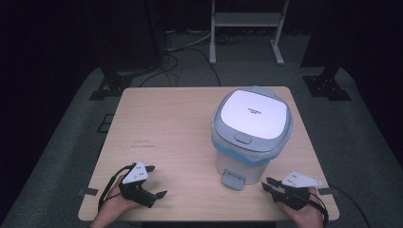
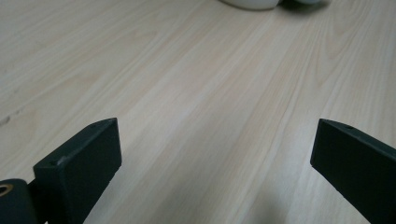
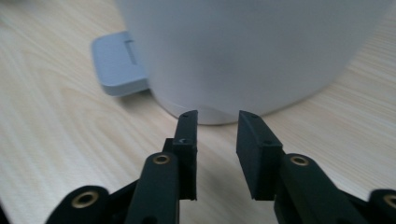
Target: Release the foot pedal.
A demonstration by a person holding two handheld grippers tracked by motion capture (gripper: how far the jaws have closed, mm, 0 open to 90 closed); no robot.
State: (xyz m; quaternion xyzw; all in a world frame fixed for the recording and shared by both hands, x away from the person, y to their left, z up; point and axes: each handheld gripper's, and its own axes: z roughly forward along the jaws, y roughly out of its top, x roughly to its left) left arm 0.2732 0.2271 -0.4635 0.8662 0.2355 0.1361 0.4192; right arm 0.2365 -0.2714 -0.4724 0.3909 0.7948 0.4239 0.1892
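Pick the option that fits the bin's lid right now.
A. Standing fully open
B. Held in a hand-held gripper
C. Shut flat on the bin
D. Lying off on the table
C: in the high view the lid lies shut on top of the bin, with both hand-held grippers down near the table's front edge, apart from it.

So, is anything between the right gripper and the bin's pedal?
Nothing visible. Only bare table lies between the right gripper and the pedal at the foot of the bin; its jaws are open and empty.
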